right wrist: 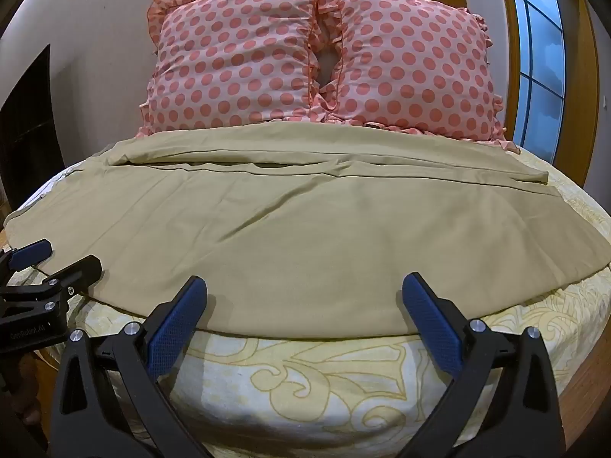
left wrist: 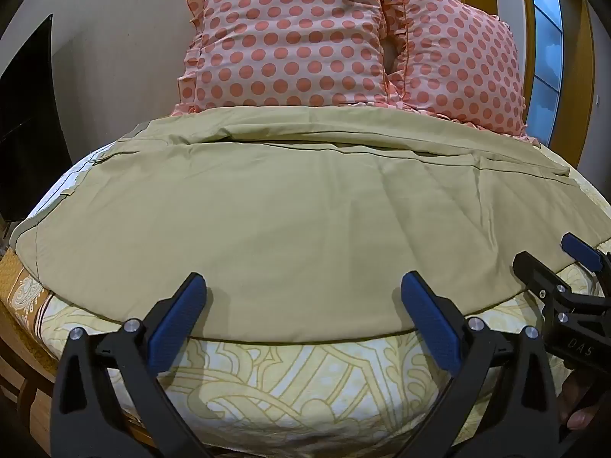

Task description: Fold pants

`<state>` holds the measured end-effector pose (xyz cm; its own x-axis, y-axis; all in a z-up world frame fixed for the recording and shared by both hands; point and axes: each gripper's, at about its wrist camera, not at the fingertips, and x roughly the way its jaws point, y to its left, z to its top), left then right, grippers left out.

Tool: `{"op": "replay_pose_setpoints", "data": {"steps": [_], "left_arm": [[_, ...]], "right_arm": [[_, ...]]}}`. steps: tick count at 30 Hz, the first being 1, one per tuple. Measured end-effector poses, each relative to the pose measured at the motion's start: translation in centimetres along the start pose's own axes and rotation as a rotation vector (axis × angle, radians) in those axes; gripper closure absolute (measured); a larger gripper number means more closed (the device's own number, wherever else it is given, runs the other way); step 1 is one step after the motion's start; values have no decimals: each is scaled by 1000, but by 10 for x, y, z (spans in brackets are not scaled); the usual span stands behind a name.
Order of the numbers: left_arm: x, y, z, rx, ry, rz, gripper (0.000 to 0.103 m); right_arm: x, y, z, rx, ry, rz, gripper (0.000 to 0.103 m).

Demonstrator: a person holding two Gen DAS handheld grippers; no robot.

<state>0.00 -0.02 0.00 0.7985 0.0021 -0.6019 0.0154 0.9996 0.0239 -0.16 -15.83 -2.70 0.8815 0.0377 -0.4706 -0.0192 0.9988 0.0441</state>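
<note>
A bed with a yellow-patterned sheet stands against a plain beige wall. Two pink polka-dot pillows with ruffled edges lean at its head. A wood-framed window on the right shows bluish light. A dark panel at left may be a screen or cabinet.

Two markings read — "DAS" on the right gripper at lower right, "GenRobot.AI" on the left gripper at lower left.

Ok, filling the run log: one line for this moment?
stage: pre-grasp | pants: flat on bed | left gripper: open | right gripper: open | near hem
</note>
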Motion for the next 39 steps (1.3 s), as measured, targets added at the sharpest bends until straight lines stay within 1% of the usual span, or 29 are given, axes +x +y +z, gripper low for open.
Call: {"op": "replay_pose_setpoints", "data": {"steps": [18, 20, 39], "left_arm": [[1, 1, 7, -1, 0, 1, 2], [0, 0, 0, 0, -3, 0, 2], [0, 0, 0, 0, -3, 0, 2]], "right_arm": [[-1, 0, 0, -1, -2, 0, 1], [-1, 0, 0, -1, -3, 0, 1], [-1, -1, -1, -1, -5, 0, 1]]}}
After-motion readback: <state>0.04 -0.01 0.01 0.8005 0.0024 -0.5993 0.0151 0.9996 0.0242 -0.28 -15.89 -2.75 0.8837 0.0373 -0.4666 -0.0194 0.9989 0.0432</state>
